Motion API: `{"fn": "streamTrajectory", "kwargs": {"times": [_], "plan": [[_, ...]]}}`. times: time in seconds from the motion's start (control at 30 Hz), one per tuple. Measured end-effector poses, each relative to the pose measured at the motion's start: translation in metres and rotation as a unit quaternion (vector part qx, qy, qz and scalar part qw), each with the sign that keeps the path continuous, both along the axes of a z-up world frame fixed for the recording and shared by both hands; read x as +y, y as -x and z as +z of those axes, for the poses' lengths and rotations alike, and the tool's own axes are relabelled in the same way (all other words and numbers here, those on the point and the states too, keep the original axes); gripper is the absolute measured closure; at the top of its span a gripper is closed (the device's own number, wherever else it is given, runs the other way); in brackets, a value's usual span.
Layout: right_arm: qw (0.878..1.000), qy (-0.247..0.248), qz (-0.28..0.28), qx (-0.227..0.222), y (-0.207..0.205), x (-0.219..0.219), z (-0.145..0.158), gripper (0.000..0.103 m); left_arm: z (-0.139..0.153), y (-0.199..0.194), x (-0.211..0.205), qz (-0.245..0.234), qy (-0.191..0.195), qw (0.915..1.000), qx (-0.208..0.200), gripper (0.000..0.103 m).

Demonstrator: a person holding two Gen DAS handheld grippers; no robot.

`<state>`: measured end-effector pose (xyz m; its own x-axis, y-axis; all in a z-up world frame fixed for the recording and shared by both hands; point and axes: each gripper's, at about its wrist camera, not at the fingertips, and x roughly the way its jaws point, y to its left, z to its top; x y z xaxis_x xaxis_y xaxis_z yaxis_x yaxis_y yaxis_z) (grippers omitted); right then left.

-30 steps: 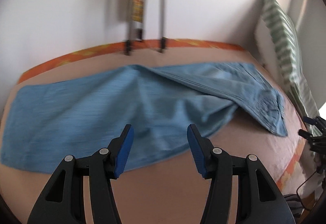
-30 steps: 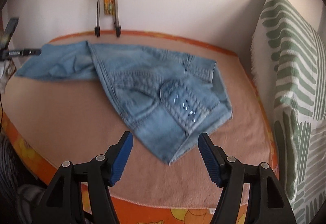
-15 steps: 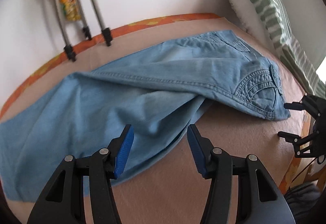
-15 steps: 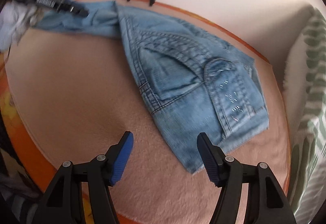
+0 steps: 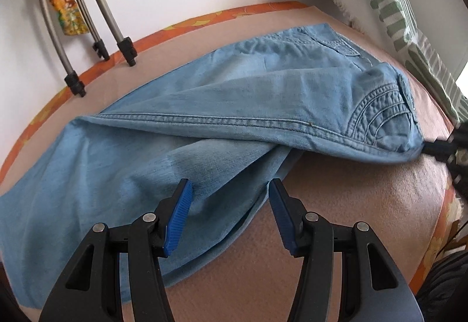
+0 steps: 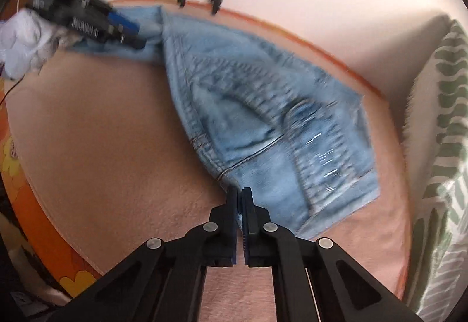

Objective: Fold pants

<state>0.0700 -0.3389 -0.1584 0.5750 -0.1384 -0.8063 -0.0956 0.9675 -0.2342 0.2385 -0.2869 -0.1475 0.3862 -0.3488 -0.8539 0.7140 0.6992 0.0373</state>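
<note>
Fingers of the right gripper [image 6: 239,199] are pinched together on the near waist corner of the jeans [image 6: 263,117] at frame centre; left gripper [image 5: 229,205] fingers stand apart over the leg fabric at lower centre, holding nothing. Jeans lie lengthwise across the pink bed cover [image 5: 351,205], one half loosely doubled over the other but skewed. Judged barely started: legs not aligned, no crosswise fold made.

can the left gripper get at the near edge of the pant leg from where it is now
Probably yes. The left gripper is open, the pant leg edge lies just ahead on the bed, nothing between.
</note>
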Motion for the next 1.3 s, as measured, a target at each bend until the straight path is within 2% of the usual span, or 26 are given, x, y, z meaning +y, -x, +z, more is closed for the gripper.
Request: {"fn": "streamTrajectory", "kwargs": {"times": [0.2, 0.33, 0.43, 0.57, 0.67, 0.77, 0.9, 1.0, 1.03, 1.1, 1.2, 1.23, 1.3], "plan": [[0.995, 0.037, -0.030, -0.082, -0.009, -0.023, 0.061, 0.103, -0.002, 0.000, 0.001, -0.006, 0.005, 1.0000, 0.000, 0.050], [0.989, 0.073, -0.047, -0.122, -0.044, -0.046, 0.100, 0.103, -0.002, 0.000, 0.003, -0.009, 0.014, 0.9998, 0.006, 0.049], [0.986, 0.095, -0.054, -0.128, -0.085, -0.065, 0.114, 0.103, -0.003, -0.002, 0.004, -0.011, 0.022, 0.9997, 0.009, 0.049], [0.984, 0.134, -0.056, -0.107, -0.149, -0.087, 0.102, 0.103, -0.006, -0.003, 0.004, -0.015, 0.031, 0.9993, 0.016, 0.049], [0.988, 0.124, -0.061, -0.067, -0.195, -0.107, 0.077, 0.103, -0.008, -0.002, 0.002, -0.023, 0.033, 0.9990, 0.021, 0.049], [0.990, 0.118, -0.070, -0.037, -0.218, -0.125, 0.049, 0.103, -0.011, -0.001, 0.000, -0.034, 0.027, 0.9989, 0.019, 0.049], [0.993, 0.082, -0.089, -0.011, -0.240, -0.151, 0.020, 0.103, -0.012, 0.001, -0.002, -0.039, 0.023, 0.9989, 0.013, 0.049], [0.993, 0.027, -0.112, 0.030, -0.251, -0.175, -0.002, 0.103, -0.013, 0.001, -0.001, -0.038, 0.023, 0.9990, 0.010, 0.049], [0.992, 0.019, -0.125, 0.028, -0.249, -0.182, -0.002, 0.097, -0.012, 0.002, -0.001, -0.037, 0.024, 0.9990, 0.010, 0.050], [0.986, -0.011, -0.166, -0.008, -0.232, -0.199, 0.013, 0.067, -0.010, 0.004, -0.001, -0.040, 0.026, 0.9989, 0.007, 0.050], [0.973, -0.071, -0.217, -0.046, -0.184, -0.217, 0.034, 0.053, -0.003, 0.010, 0.001, -0.046, 0.028, 0.9985, -0.006, 0.049], [0.965, -0.085, -0.241, -0.055, -0.162, -0.221, 0.038, 0.052, -0.001, 0.012, 0.002, -0.049, 0.030, 0.9983, -0.009, 0.049], [0.951, -0.118, -0.276, -0.068, -0.126, -0.224, 0.039, 0.040, 0.003, 0.017, 0.004, -0.054, 0.033, 0.9979, -0.012, 0.049]]}}
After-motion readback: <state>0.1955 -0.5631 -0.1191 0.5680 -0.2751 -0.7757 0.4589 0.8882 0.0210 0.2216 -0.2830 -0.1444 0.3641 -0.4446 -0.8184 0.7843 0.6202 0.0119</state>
